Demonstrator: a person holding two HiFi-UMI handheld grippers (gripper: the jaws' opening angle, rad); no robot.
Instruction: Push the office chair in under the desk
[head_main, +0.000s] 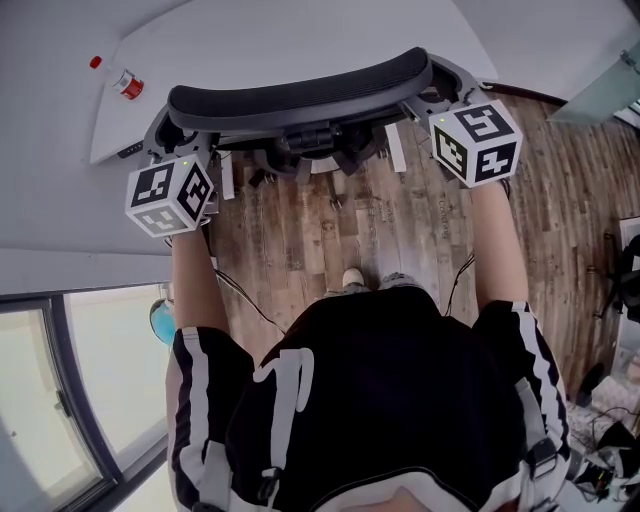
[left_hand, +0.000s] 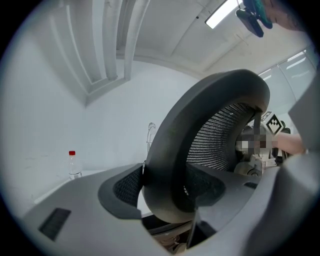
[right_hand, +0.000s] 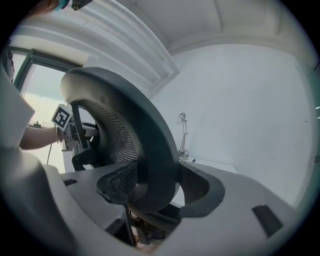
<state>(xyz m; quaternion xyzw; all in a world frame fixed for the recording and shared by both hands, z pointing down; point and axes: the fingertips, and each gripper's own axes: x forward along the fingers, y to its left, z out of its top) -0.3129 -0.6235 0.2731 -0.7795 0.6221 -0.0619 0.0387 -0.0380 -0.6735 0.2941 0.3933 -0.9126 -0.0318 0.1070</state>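
The office chair's dark curved back (head_main: 300, 95) stands against the front edge of the white desk (head_main: 260, 35), with its base showing below and its seat hidden. My left gripper (head_main: 170, 150) clasps the back's left edge. In the left gripper view the mesh-backed frame (left_hand: 200, 150) fills the gap between the pads (left_hand: 122, 187) of my left gripper (left_hand: 165, 195). My right gripper (head_main: 445, 95) holds the back's right edge. In the right gripper view my right gripper (right_hand: 155, 187) has the frame (right_hand: 145, 145) between its jaws in the same way.
A clear bottle with a red cap (head_main: 122, 82) stands at the desk's left end. A thin bent metal stand (right_hand: 184, 132) rises near the wall. Cables (head_main: 240, 300) trail over the wooden floor by my feet. A window (head_main: 60, 380) lies to the left and clutter (head_main: 610, 420) to the right.
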